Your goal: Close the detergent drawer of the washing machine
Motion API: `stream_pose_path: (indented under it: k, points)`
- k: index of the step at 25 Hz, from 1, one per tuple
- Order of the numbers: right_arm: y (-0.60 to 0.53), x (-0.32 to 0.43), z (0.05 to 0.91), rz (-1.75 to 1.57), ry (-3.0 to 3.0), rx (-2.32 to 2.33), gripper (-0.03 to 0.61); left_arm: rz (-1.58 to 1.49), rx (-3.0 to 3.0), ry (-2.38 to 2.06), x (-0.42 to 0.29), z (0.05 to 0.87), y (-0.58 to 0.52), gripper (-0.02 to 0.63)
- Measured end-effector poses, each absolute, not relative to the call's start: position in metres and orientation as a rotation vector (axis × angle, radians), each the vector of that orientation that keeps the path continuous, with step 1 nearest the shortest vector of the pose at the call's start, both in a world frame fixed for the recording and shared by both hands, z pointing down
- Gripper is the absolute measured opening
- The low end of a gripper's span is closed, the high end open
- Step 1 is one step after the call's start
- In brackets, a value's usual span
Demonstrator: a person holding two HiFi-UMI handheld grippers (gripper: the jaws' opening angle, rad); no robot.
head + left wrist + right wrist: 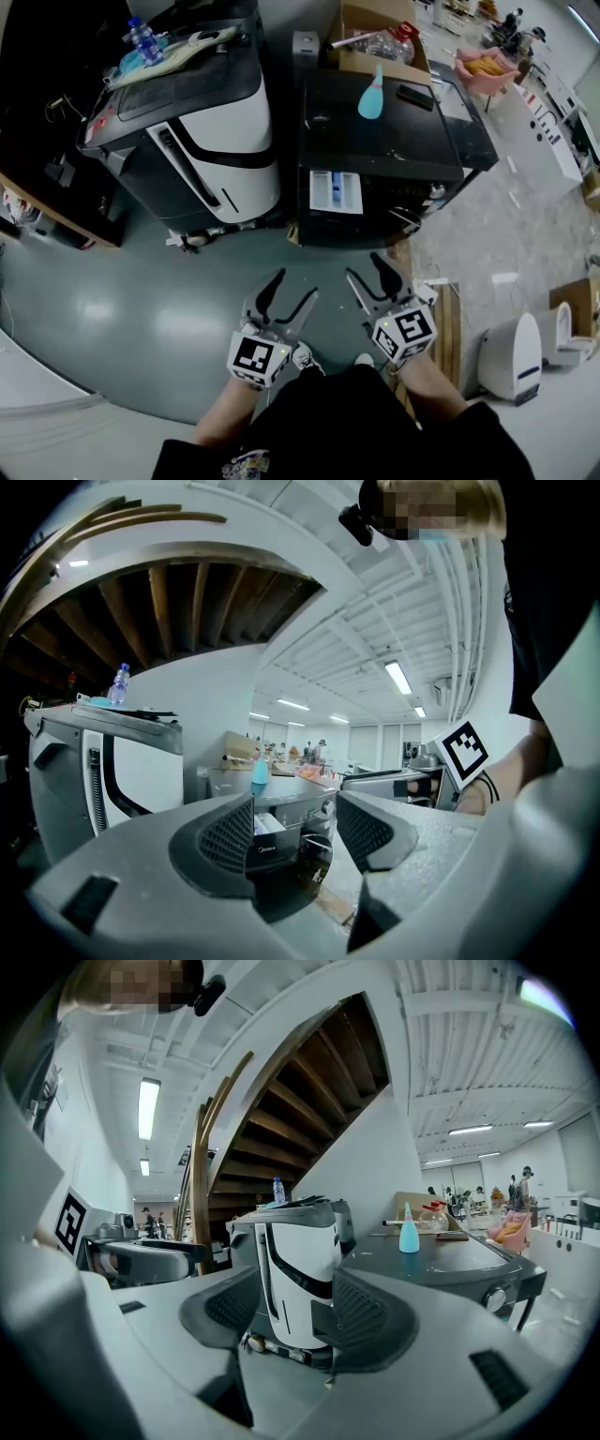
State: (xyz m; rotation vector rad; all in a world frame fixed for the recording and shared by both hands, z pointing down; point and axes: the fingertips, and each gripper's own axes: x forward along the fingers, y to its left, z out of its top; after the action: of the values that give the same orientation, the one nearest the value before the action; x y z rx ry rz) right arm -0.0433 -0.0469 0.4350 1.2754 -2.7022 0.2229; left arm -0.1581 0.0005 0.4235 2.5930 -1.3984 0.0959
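The black washing machine [384, 141] stands ahead of me, a little to the right. Its detergent drawer [335, 190], white with a blue insert, sticks out of the front at the upper left. A teal bottle [371, 97] and a small dark device lie on its lid. Both grippers hang low over the grey floor, well short of the machine. My left gripper [295, 286] is open with nothing between its jaws; in its own view the left gripper [295, 832] frames the drawer [267, 825]. My right gripper [364, 265] is also open and empty, just below the machine's front.
A white-and-black appliance [206, 131] stands left of the washer, with a water bottle [142, 39] on top. A cardboard box [375, 37] and a pink basket [486, 67] sit behind. On the floor at right are a wooden board [448, 328] and a small white unit [514, 361].
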Motion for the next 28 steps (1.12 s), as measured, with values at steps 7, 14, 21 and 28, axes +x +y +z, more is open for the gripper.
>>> stream_pose_path:
  k: [7,14,21,28]
  points:
    - [-0.069,-0.049,0.451,0.239,-2.647,1.339,0.247,0.089,2.602,-1.368,-0.175,0.427,-0.022,0.256]
    - [-0.086,-0.041,0.470,0.279,-2.586,1.395,0.253,0.090,2.609,-1.361,-0.175,0.429,-0.035,0.256]
    - [-0.108,-0.023,0.492,0.323,-2.549,1.408,0.258,0.089,2.599,-1.381,-0.164,0.431,-0.046,0.256]
    - [-0.136,-0.004,0.520,0.369,-2.518,1.389,0.258,0.126,2.580,-1.409,-0.147,0.440,-0.067,0.256]
